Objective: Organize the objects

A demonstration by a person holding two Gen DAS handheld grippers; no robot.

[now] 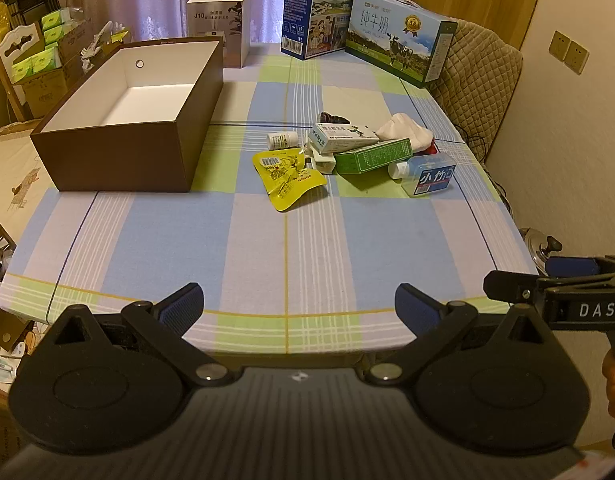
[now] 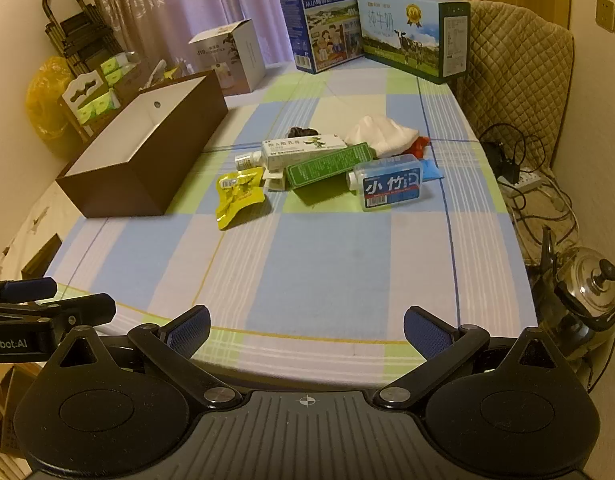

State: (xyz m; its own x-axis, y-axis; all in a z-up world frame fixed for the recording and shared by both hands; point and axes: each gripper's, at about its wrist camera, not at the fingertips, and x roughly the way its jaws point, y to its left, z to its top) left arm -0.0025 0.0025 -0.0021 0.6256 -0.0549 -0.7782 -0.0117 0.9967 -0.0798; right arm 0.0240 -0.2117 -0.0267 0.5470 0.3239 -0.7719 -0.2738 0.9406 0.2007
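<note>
A pile of small items lies mid-table: a yellow pouch [image 1: 288,179] [image 2: 238,196], a green box [image 1: 372,156] [image 2: 329,164], a white box [image 1: 343,136] [image 2: 303,148], a small white bottle [image 1: 282,140], a clear blue-labelled bottle [image 1: 425,174] [image 2: 387,182] and a white cloth [image 1: 405,130] [image 2: 381,134]. An open brown box [image 1: 123,160] [image 2: 119,188], empty inside, stands to their left. My left gripper [image 1: 299,306] and right gripper [image 2: 306,328] are open and empty at the table's near edge, far from the pile.
Two milk cartons [image 1: 319,8] [image 1: 399,40] and a white humidifier box [image 1: 223,20] stand at the table's far end. A quilted chair [image 2: 515,68] and a steel kettle [image 2: 587,288] are at the right. Boxes of tissues [image 1: 39,60] are at the left.
</note>
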